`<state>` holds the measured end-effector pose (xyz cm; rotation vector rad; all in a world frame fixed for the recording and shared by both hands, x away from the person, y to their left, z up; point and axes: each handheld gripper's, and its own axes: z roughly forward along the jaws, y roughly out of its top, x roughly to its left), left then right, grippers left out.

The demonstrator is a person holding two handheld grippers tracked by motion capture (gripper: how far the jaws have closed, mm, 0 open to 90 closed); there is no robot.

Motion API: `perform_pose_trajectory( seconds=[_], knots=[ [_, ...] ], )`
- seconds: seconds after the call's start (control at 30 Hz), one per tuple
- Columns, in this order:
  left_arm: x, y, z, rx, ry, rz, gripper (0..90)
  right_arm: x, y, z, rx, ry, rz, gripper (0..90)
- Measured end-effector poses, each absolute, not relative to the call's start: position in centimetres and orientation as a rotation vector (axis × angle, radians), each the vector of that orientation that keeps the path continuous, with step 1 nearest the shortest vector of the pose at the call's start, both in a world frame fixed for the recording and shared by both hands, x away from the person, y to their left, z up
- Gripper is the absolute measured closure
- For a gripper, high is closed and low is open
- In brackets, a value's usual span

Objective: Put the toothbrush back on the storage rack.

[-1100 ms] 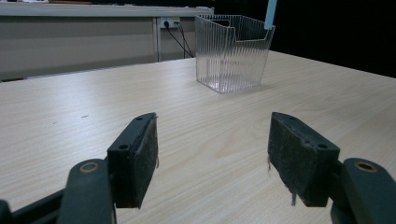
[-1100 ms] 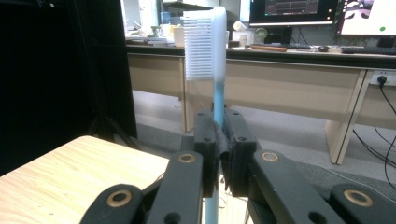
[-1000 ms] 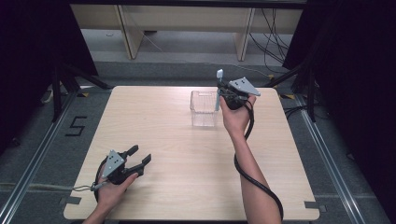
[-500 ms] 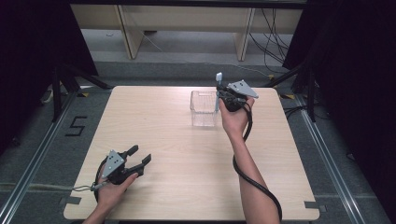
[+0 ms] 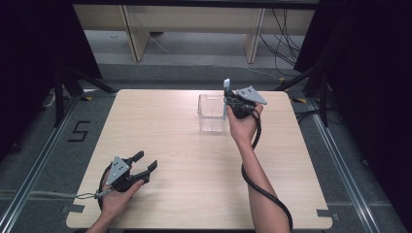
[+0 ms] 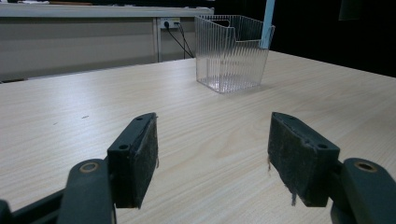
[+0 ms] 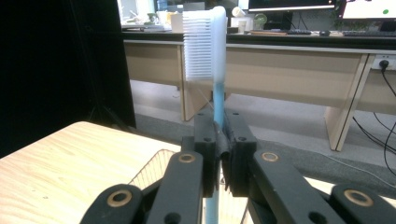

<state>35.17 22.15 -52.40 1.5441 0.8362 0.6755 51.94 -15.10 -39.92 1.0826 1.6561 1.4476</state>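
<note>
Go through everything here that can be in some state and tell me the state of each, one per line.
Toothbrush: upright, bristle head up, clamped by its blue handle, at the bin's right rim.
Clear bin: upright on the table, open-topped; nothing visible inside.
Right tool: shut on the toothbrush, held above the table.
Left tool: open, nothing between its jaws, low over the table.

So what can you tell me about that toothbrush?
The toothbrush looks like plastic, with a light blue handle, a white head and white bristles. It stands upright, head on top. The right gripper is shut on its handle. In the high view its lower end hangs at the rim of the clear basket at the far side of the wooden table.
</note>
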Motion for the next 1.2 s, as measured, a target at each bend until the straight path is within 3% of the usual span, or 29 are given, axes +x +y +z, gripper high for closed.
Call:
perform_pose_trajectory(
  seconds=[1.2],
  knots=[
    [35.2,22.1,-52.4,1.547,0.834,0.677,33.1,52.1,-14.9,-42.3,1.116,1.695,1.418,85.6]
  ],
)
